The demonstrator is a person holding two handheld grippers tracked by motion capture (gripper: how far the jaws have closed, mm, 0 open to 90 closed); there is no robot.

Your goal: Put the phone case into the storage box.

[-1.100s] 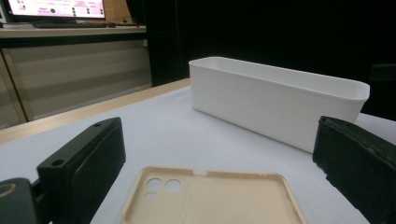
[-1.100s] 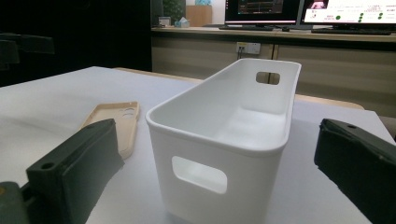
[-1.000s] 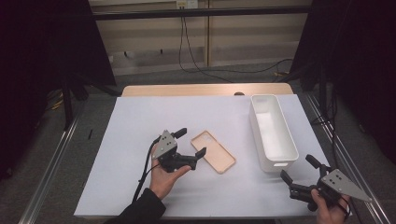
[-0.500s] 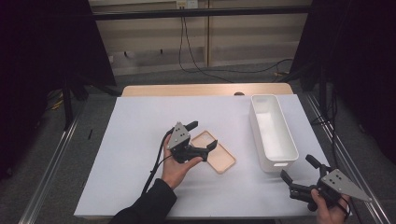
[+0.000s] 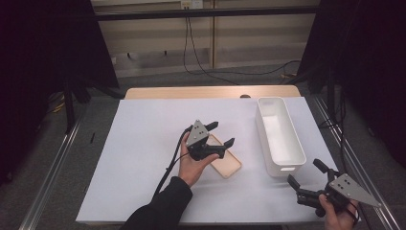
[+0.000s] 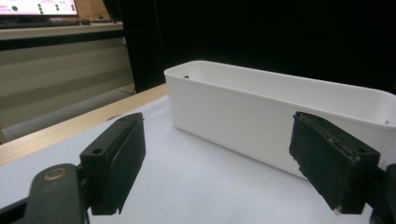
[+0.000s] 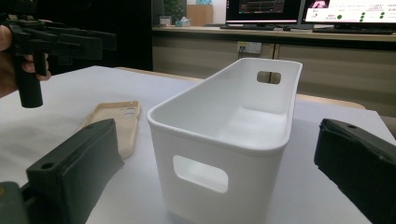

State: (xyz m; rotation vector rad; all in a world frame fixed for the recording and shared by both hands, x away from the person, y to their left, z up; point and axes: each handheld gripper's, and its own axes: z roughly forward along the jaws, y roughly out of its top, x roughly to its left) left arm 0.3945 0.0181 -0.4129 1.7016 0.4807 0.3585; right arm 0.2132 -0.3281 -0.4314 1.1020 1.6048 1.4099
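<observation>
A tan phone case (image 5: 229,166) lies flat on the white table cover, left of a long white bin (image 5: 280,136). My left gripper (image 5: 222,133) hovers over the case's near end and points toward the bin. Its jaws are open, have just been closing a little, and hold nothing. The left gripper view looks between those jaws (image 6: 224,168) at the bin's side wall (image 6: 280,107). My right gripper (image 5: 305,172) rests open at the front right, aimed at the bin's near end (image 7: 205,154). In that view the case (image 7: 116,123) and the left gripper (image 7: 60,42) sit to the left.
The white cover (image 5: 143,143) lies over a wooden table whose far edge (image 5: 191,92) shows. Metal rails (image 5: 57,163) run along both sides. The bin has handle cut-outs (image 7: 200,173) and nothing inside it. Cables hang at the back wall.
The left gripper has moved right, from beside the phone case to above it, closer to the bin, and its jaws stand slightly narrower. The right gripper has stayed put.
</observation>
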